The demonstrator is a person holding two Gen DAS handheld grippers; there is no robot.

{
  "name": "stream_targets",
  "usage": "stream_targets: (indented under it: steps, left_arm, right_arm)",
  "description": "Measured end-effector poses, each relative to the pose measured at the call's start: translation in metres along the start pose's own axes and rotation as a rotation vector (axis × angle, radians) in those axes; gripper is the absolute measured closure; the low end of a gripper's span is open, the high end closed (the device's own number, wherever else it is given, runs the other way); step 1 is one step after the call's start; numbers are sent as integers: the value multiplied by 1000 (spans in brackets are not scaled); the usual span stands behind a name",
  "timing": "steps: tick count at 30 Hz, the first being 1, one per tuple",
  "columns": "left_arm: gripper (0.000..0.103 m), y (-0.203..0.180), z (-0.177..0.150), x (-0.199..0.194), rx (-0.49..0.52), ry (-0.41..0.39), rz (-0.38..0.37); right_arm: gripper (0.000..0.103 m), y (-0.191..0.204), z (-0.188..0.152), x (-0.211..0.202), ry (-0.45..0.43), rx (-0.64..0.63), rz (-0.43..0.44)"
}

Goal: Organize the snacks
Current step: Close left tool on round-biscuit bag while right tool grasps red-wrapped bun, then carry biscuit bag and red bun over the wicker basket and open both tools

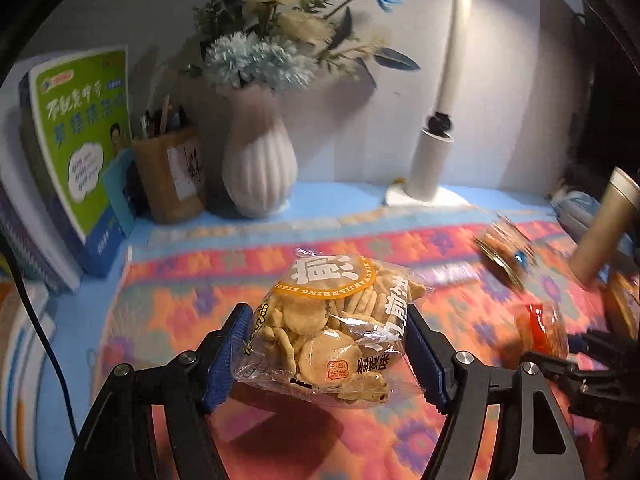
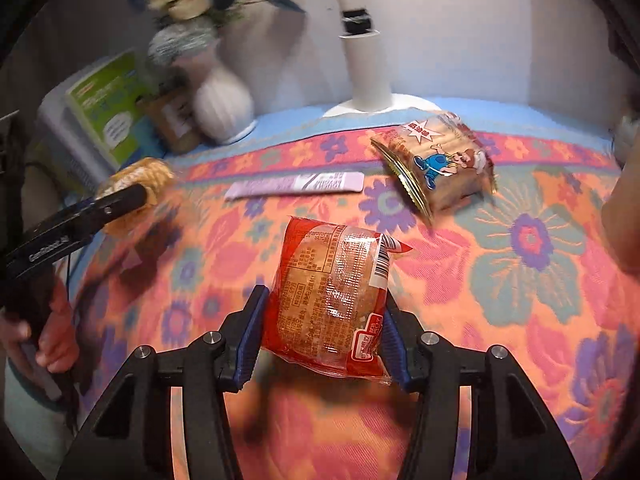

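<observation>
Blue-padded claws each grip one snack packet above a floral-cloth surface.

Nearest, the left claw [image 1: 324,356] clamps a clear bag of round crackers [image 1: 332,328] between its pads, and the right claw [image 2: 320,336] pinches a red bun packet [image 2: 332,296]; both packets hang lifted off the cloth [image 2: 520,264]. The step looks like carrying both to a sorting spot, so the next move calls for a clear landing place. Farther off lie a lilac sachet [image 2: 296,186] and a cartoon-printed biscuit pack [image 2: 440,168], which could obstruct. Beyond stand a white vase [image 1: 260,168], lamp base [image 1: 430,168] and green book [image 1: 84,136].
</observation>
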State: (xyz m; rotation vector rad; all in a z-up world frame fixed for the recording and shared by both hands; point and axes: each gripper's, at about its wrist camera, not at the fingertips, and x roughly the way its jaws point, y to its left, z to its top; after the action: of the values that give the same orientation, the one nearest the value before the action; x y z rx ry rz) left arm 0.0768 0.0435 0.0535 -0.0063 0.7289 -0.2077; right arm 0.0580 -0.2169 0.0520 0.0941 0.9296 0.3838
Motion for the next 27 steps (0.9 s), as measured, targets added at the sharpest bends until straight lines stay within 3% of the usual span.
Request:
stream_targets:
  steps: [6, 9, 12, 15, 18, 20, 21, 22, 27]
  left_arm:
    - [31, -29, -59, -11, -78, 66, -53]
    - [31, -41, -74, -14, -85, 83, -46]
    - [30, -51, -78, -24, -41, 27, 21]
    - [30, -51, -80, -22, -35, 29, 12]
    - [30, -53, -80, -16, -20, 46, 49]
    - [30, -54, -81, -15, -11, 49, 42]
    - [30, -55, -81, -16, -7, 46, 44]
    - [30, -55, -81, -17, -5, 43, 47]
    - [30, -58, -82, -17, 8, 49, 74]
  right_arm:
    - [49, -5, -42, -27, 66, -120, 57]
    - [31, -16, -53, -24, 69, -49, 66]
    - [27, -21, -53, -25, 56, -21, 76]
    - [24, -15, -56, -24, 52, -53, 42]
    - [24, 0, -60, -20, 51, -128, -44]
    - [29, 6, -61, -18, 43, -156, -100]
    - [43, 5, -61, -19, 27, -151, -133]
    - [48, 3, -61, -21, 13, -141, -145]
    - [54, 0, -62, -32, -32, -128, -148]
